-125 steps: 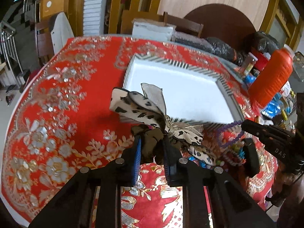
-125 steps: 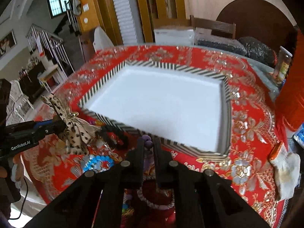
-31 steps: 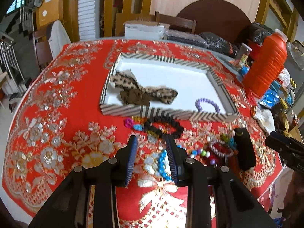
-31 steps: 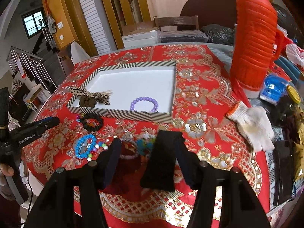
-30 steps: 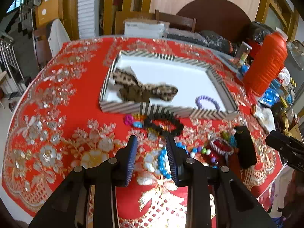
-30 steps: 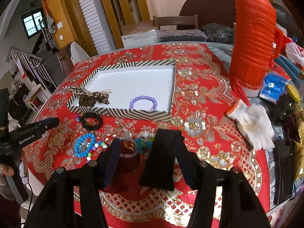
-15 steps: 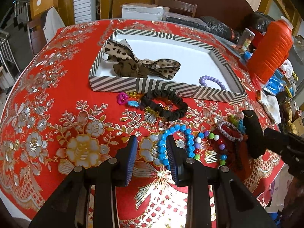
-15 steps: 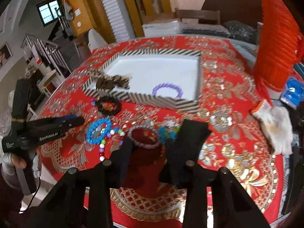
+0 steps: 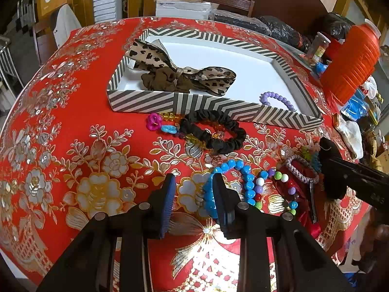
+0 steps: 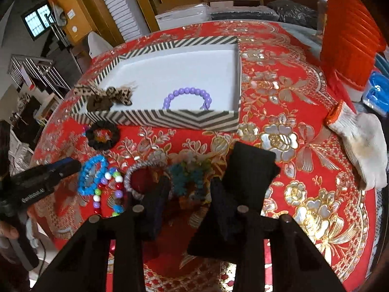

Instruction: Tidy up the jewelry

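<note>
**Jewelry sorting under way on a festive red cloth**

While two hand-held tools hovered over a round surface (image 9: 60, 121) draped in red cloth with gold and silver flowers, a shallow white tray with a black-and-white striped rim (image 9: 175, 102) already held a leopard-print fabric bow on a brown scrunchie (image 9: 180, 73) at its left end and a lilac beaded bracelet (image 9: 277, 98) near its front right corner. The left gripper (image 9: 193, 185) hung low over the near part of the cloth, its fingers apart and holding nothing, the right-hand one just beside a bright blue beaded bracelet (image 9: 233, 182). Between that bracelet and the tray's front wall lay a black fabric scrunchie (image 9: 214, 131), with small pink and blue charms (image 9: 160, 124) just to its left. A string of mixed coloured beads (image 9: 274, 187) lay beside the blue bracelet, next to a grey woven bangle (image 10: 138, 180) resting on something red. The right gripper (image 10: 187, 189) also stood with fingers apart and unloaded, above a teal beaded piece (image 10: 184, 172). A black pouch (image 10: 250, 168) lay touching its right finger. Off to the right stood a ribbed orange plastic jug (image 9: 350, 63), with a white work glove (image 10: 362, 146) on the cloth.
</note>
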A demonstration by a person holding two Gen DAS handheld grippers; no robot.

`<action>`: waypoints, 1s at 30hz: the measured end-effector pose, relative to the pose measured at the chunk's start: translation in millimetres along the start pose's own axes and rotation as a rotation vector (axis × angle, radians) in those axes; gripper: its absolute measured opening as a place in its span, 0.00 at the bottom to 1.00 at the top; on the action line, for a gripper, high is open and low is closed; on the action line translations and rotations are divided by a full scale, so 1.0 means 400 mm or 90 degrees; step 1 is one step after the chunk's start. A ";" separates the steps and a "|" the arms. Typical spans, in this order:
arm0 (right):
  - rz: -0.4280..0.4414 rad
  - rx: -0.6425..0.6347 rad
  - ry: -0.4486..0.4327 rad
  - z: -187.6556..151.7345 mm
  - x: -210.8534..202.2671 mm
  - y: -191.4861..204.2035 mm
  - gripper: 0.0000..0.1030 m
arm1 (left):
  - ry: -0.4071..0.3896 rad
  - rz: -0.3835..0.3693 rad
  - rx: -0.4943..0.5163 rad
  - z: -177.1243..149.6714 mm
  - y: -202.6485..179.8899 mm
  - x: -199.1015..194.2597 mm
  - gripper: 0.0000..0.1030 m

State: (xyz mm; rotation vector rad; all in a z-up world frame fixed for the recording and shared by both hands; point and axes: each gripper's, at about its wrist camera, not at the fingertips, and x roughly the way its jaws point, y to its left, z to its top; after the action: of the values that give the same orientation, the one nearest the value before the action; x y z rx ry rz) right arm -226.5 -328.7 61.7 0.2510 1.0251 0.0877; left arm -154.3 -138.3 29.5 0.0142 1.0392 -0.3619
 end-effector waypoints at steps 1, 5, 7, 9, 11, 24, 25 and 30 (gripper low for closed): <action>0.004 -0.006 0.003 -0.001 -0.003 0.007 0.36 | 0.000 0.001 0.001 0.001 -0.001 0.000 0.20; 0.041 -0.030 0.014 -0.004 -0.002 0.043 0.24 | 0.003 -0.002 0.005 0.004 -0.004 0.006 0.20; 0.064 -0.027 0.015 0.006 0.013 0.049 0.23 | 0.006 -0.003 0.006 0.004 -0.006 0.010 0.20; 0.068 -0.028 0.017 0.019 0.033 0.049 0.23 | 0.009 -0.004 0.004 0.004 -0.005 0.013 0.20; 0.050 -0.015 0.023 0.030 0.062 0.027 0.21 | 0.010 -0.005 0.003 0.005 -0.004 0.014 0.20; 0.003 -0.079 0.041 0.032 0.093 0.034 0.21 | 0.025 -0.004 0.029 -0.001 -0.010 0.033 0.21; 0.000 -0.086 0.029 0.031 0.091 0.037 0.21 | 0.024 -0.002 0.032 -0.001 -0.012 0.034 0.21; -0.002 -0.081 0.021 0.044 0.095 0.041 0.08 | 0.018 0.011 0.061 0.000 -0.031 0.041 0.21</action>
State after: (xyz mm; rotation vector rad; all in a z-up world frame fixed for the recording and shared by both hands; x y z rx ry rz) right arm -190.8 -308.4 42.7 0.1317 1.0489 0.1536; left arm -150.8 -154.8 17.5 0.1144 1.0482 -0.3970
